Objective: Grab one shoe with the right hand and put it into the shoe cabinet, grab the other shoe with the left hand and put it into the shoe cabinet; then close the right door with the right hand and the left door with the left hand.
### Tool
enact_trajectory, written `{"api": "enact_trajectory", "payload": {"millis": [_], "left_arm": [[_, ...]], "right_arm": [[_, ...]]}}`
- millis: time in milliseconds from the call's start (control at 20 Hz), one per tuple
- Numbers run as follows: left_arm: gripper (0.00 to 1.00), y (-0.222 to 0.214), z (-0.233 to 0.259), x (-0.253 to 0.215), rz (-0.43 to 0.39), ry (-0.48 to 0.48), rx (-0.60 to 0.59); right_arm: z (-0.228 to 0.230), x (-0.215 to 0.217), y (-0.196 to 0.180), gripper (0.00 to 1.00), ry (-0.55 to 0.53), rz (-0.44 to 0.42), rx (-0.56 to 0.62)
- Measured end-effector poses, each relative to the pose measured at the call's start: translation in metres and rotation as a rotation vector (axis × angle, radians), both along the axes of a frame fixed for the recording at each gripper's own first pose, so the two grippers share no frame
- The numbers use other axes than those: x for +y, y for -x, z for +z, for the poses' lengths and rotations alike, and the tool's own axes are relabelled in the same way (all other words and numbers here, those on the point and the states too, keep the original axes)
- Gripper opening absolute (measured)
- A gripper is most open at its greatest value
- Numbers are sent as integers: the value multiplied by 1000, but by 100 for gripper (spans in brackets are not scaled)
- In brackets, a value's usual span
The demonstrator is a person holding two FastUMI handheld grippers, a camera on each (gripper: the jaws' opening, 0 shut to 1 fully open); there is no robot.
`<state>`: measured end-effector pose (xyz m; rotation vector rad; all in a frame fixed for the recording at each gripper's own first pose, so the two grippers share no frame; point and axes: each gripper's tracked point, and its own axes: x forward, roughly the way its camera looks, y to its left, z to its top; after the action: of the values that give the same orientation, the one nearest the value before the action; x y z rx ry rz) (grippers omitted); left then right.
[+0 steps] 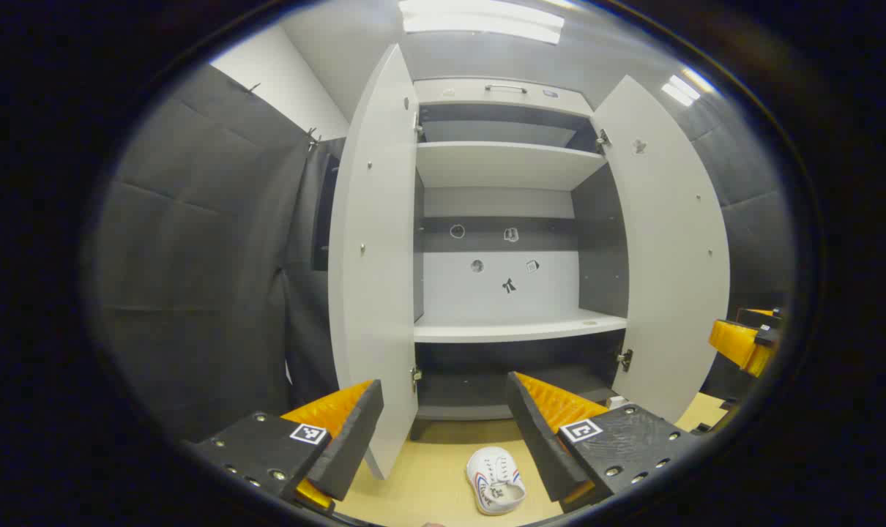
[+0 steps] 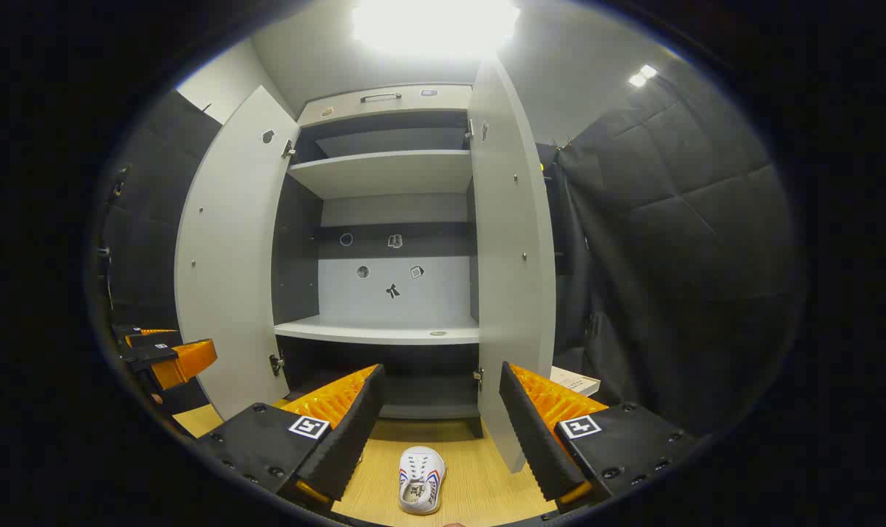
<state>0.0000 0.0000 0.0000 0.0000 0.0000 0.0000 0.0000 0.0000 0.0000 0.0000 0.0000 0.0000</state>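
While lying on the wooden floor [image 2: 479, 490] just in front of the cabinet [image 2: 384, 333], one white shoe [image 2: 422, 479] with red and blue stripes, toe toward the shelves. Seen too in the left gripper view, same shoe [image 1: 496, 480], low between the fingers but not touched. Held wide apart, left gripper [image 1: 443, 439], gripping nothing. Also spread wide and holding nothing, right gripper [image 2: 439, 432], up above the shoe. Stood open, both doors: left door [image 1: 373, 263] and right door [image 2: 512, 249]. Bare white shelves inside, with small stickers on the back wall [image 2: 392, 282]. Off to the side in each view, the other gripper, near the far door. Dark padded booth wall [image 2: 677, 241] all around.
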Motion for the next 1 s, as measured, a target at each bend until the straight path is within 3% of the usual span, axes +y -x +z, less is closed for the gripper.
{"api": "enact_trajectory", "payload": {"millis": [750,1000], "left_arm": [[99,-4,11,6,14,-29,-33],[100,-6,10,9,19,-38,-26]], "right_arm": [[-13,6,-17,98,2,19,45],[-43,18,-35,98,-6,42,132]]}}
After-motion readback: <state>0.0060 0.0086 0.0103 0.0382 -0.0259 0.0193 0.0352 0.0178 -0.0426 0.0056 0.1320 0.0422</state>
